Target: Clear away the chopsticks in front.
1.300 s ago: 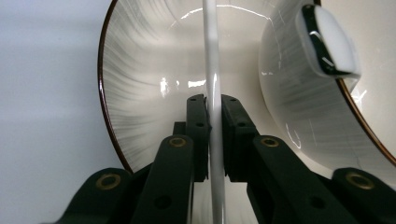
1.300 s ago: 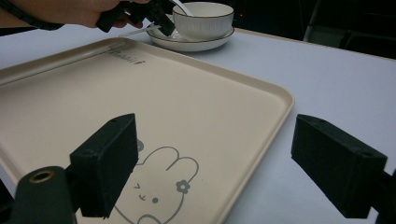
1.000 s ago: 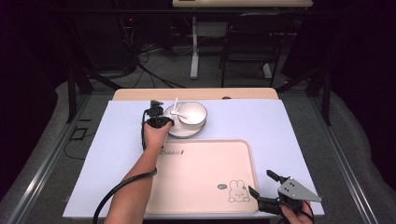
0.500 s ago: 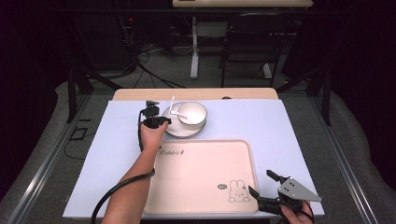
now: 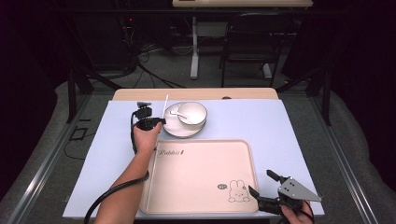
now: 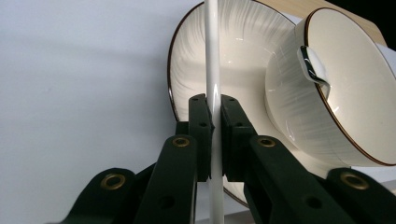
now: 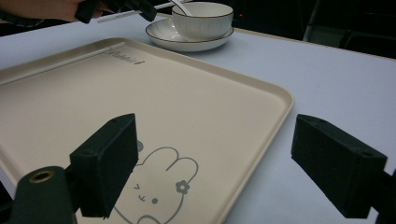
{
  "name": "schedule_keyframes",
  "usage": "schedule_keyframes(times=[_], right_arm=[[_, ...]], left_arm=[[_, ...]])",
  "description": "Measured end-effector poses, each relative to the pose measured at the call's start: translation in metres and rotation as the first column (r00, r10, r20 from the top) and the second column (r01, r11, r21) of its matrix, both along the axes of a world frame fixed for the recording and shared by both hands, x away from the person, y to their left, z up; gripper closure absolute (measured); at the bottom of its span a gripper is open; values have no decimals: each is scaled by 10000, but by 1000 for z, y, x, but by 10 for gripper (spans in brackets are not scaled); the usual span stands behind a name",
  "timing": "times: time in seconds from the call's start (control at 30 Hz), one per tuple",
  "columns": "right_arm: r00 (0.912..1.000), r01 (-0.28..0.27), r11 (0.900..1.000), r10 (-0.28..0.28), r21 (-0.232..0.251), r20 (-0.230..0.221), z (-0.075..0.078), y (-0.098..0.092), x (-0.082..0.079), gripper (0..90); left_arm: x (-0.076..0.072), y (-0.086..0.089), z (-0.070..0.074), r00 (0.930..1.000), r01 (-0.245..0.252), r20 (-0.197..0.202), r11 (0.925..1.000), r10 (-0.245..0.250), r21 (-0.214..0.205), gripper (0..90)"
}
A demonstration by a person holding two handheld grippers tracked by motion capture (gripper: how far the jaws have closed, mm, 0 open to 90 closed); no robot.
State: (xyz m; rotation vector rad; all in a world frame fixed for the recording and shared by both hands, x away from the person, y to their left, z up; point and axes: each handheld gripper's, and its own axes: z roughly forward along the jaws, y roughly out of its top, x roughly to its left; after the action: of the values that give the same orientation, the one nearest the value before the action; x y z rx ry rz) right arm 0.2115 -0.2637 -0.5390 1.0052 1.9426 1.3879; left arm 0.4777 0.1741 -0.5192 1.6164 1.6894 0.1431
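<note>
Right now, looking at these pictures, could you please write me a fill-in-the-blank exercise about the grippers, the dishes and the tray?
1. The left gripper is shut on a thin white ____.
2. The cream ceramic bowl with a dark rim stands on a matching round ____.
3. The right gripper has its jaws ____, with nothing between them.
4. The beige rectangular plastic tray has a drawing of a ____ near its corner.

Missing words: stick; plate; open; rabbit
</note>
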Motion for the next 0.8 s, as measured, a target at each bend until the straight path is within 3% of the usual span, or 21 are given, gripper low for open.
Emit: schedule_keyframes(times=[0.27,0.43,0.8], right_arm=[[10000,6,10000,-6,-11,1,0,0,0,143],[10000,11,10000,-11,0,-3,0,0,0,143],[10000,-32,10000,32,15,14,1,1,-1,143]], left_arm=[[-12,12,4,9998,-207,83,9997,208,-105,850],[-19,19,5,9995,-306,102,9995,305,103,850],[-41,26,8,9993,-316,214,9994,319,-132,850]])
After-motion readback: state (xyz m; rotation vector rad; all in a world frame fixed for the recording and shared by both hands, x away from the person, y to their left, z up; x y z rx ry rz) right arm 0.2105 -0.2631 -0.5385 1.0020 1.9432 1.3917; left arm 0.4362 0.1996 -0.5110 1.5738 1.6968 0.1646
